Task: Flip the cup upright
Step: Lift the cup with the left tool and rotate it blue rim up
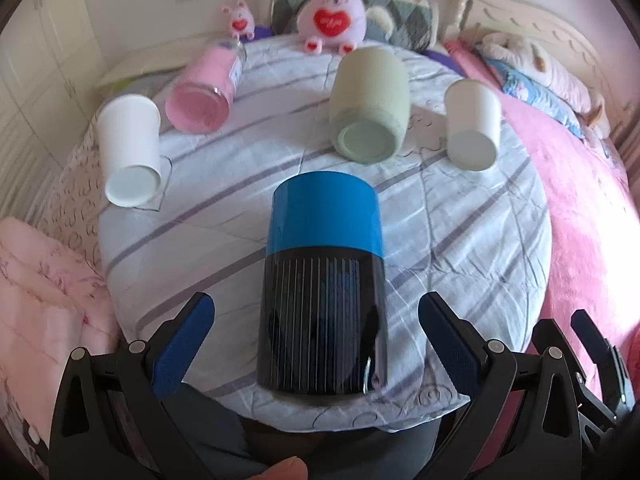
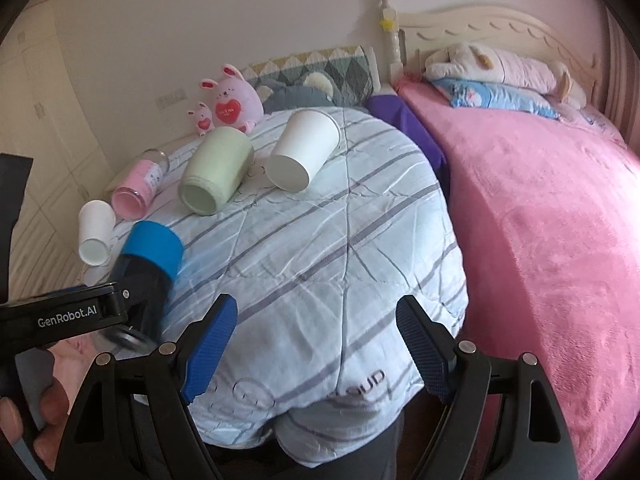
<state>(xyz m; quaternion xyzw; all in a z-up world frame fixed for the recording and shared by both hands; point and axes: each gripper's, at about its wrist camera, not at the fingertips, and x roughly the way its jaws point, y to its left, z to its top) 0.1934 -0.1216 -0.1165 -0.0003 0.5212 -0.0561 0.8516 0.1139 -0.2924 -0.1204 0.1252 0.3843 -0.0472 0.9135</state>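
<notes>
A dark ribbed cup with a blue band [image 1: 323, 276] lies on its side on the striped quilt [image 1: 460, 240], blue end pointing away. My left gripper [image 1: 316, 340] is open, its blue pads on either side of the cup's dark end, not touching it. The cup also shows in the right wrist view [image 2: 150, 268], partly hidden by the left gripper's arm. My right gripper [image 2: 312, 344] is open and empty over the quilt's [image 2: 320, 240] near edge. Other cups lie on their sides beyond: a green one [image 1: 368, 100], a pink one [image 1: 204, 88], two white ones [image 1: 130, 152] [image 1: 472, 124].
Plush rabbits [image 1: 336, 12] and a patterned pillow [image 1: 404, 16] sit at the quilt's far edge. A pink blanket [image 2: 540, 220] covers the bed to the right, with pillows [image 2: 496, 96] by the headboard. A pink folded blanket [image 1: 40, 300] lies at left.
</notes>
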